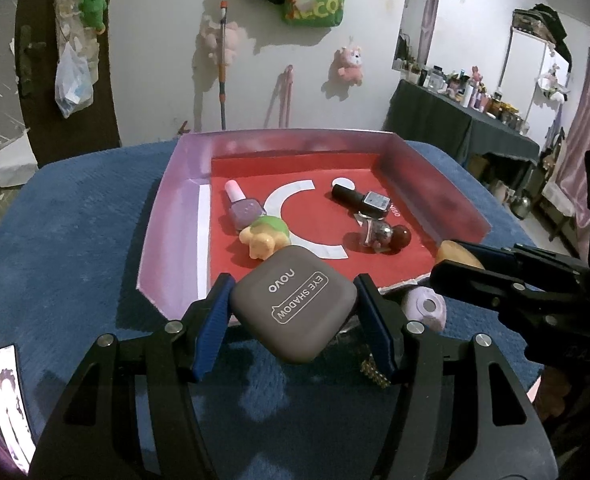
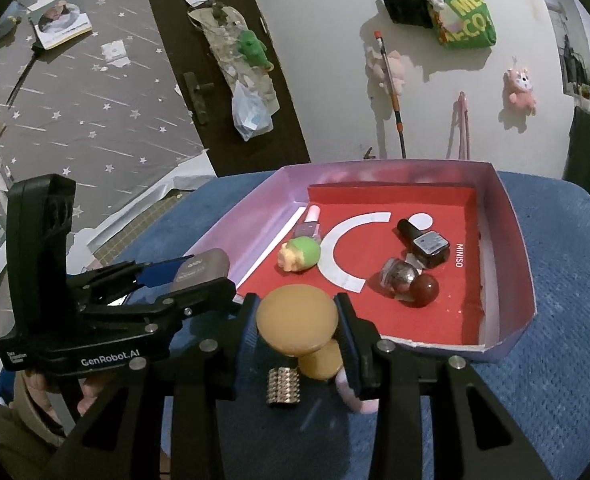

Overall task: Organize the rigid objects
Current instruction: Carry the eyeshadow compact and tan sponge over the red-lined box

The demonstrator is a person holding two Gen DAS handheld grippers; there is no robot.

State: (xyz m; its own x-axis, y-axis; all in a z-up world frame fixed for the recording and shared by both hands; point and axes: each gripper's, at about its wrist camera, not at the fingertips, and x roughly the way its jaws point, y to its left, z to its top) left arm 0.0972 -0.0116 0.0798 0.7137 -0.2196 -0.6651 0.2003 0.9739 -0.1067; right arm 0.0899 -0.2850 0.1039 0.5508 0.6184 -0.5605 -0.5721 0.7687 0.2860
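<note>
The left hand-held gripper (image 1: 293, 312) clamps a grey eye-shadow case (image 1: 293, 309) between its blue pads, just short of the tray's (image 1: 167, 216) near edge. Beside it, the right hand-held gripper (image 2: 297, 322) pinches a tan mushroom-shaped piece (image 2: 297, 318) above the blue cloth (image 2: 535, 400), the tray just ahead.

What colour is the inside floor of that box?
Red, with white curved markings; the box floor shows best in the right wrist view.

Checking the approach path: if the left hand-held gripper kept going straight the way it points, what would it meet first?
Probably the green-and-yellow toy just inside the tray's near edge, straight beyond the eyeshadow case that the left hand-held gripper holds; depth is uncertain.
</note>
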